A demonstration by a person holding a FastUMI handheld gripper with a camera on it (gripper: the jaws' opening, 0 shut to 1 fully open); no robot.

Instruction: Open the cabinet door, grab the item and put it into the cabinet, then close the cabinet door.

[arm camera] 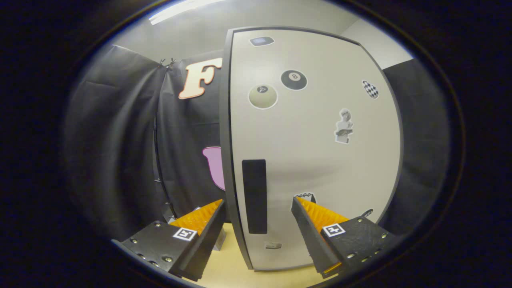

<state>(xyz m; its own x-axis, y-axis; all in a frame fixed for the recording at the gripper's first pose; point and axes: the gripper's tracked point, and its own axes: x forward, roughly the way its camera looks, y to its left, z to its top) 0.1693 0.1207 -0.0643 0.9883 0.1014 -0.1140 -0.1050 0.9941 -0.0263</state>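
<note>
A pale cabinet door (316,160) with a dark frame stands right ahead, carrying several stickers. Its tall black handle recess (254,196) runs along the door's left edge. My gripper (259,208) is open, and the door's left edge and the handle recess lie in the gap between the two fingers. The left finger (200,232) sits outside the door's edge, and the right finger (316,232) is in front of the door face. Neither finger visibly presses on the door. The door looks closed or nearly so.
Black cloth walls hang to the left of and behind the cabinet. A light wooden tabletop (232,272) shows below the fingers, with a small pale object (220,242) beside the left finger at the cabinet's foot.
</note>
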